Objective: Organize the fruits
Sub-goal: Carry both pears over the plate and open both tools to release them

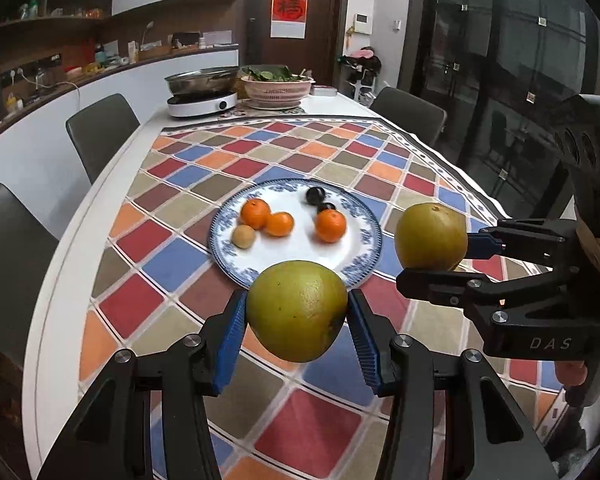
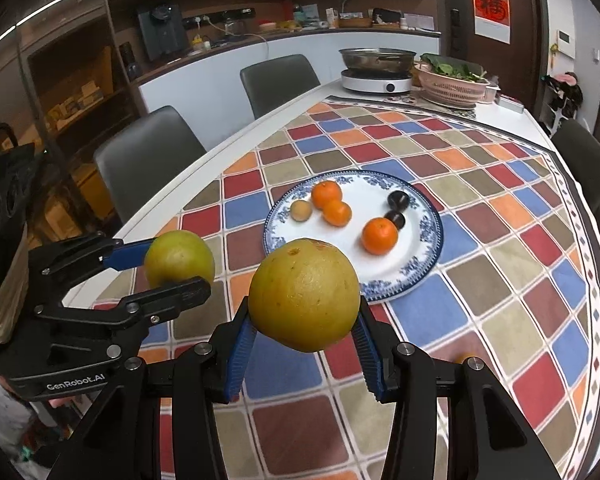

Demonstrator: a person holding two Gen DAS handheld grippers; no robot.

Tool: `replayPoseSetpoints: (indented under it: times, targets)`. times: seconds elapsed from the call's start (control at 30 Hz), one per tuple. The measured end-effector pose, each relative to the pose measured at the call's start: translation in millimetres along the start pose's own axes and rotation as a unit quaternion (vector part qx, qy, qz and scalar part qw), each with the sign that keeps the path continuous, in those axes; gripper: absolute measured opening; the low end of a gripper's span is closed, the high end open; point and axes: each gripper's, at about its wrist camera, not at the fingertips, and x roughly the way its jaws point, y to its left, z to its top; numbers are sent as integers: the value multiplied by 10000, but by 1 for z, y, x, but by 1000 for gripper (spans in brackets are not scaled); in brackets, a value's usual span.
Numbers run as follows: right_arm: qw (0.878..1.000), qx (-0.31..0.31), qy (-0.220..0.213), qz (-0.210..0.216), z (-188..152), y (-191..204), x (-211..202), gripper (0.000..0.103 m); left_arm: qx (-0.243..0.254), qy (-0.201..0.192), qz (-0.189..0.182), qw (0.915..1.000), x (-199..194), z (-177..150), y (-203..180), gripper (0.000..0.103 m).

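Note:
My left gripper (image 1: 297, 308) is shut on a big yellow-green fruit (image 1: 296, 310), held in the air just before the near rim of a blue-patterned white plate (image 1: 340, 248). The same gripper (image 2: 172, 266) and its fruit (image 2: 179, 256) show at the left of the right wrist view. My right gripper (image 2: 305, 312) is shut on a second yellow-green fruit (image 2: 304, 294), also seen as the right gripper (image 1: 434, 252) with its fruit (image 1: 431, 236). On the plate (image 2: 416, 256) lie three oranges (image 1: 331, 225), a small tan fruit (image 1: 243, 236) and two dark plums (image 1: 315, 195).
A checked coloured cloth (image 1: 228, 168) covers the white table (image 1: 112, 184). At the far end stand an induction hob with a steel pan (image 1: 202, 96) and a pink colander of greens (image 1: 278, 88). Grey chairs (image 1: 100, 128) line the left side, one (image 1: 410, 114) on the right.

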Motion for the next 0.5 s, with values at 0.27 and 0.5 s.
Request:
replayPoseSetpoints:
  times: [0.27,0.5]
  targets:
    - [9998,4,188,7,20,-10,29,48,16,90,-51,9999,33,23,17,49]
    - [9984,301,473,-51,25,-31,63,48,148,364,-179,9991,70,35,26,49]
